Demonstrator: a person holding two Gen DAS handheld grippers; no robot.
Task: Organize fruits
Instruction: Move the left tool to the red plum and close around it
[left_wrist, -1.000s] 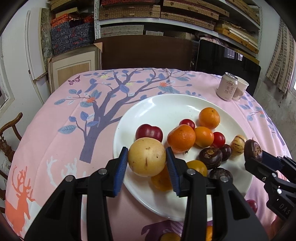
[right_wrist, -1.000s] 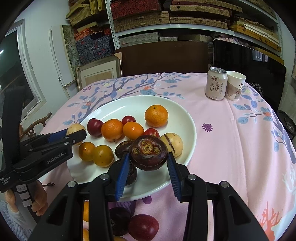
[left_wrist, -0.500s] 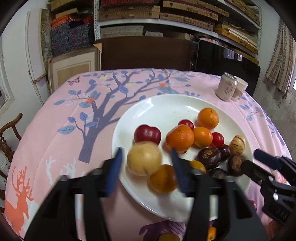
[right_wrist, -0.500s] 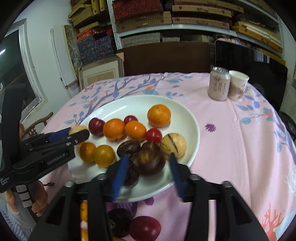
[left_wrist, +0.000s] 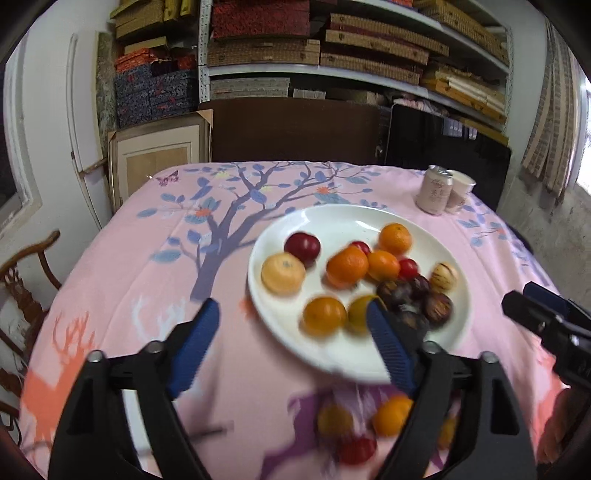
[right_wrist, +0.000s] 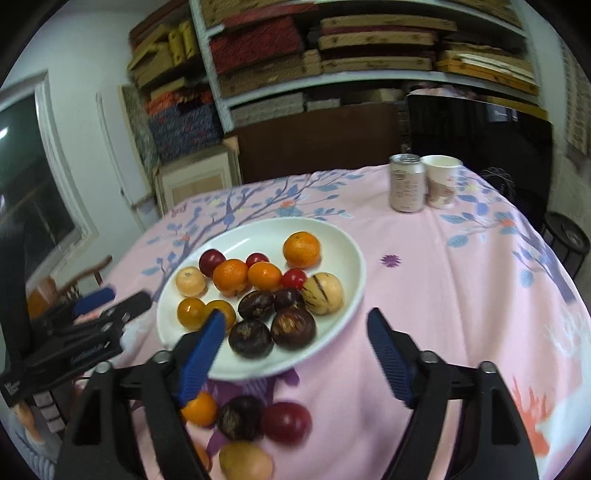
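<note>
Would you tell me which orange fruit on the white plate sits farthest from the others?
The round orange mandarin nearest the pink can; it lies alone toward the plate's far rim.

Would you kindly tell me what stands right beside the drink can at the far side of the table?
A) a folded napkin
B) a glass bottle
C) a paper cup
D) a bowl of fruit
C: a white paper cup stands right against the drink can on the pink tablecloth.

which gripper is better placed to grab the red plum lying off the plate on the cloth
Right, probably. The red plum lies just below the open right gripper, nearly between its fingers. The left gripper, also open and empty, sits further left.
</note>
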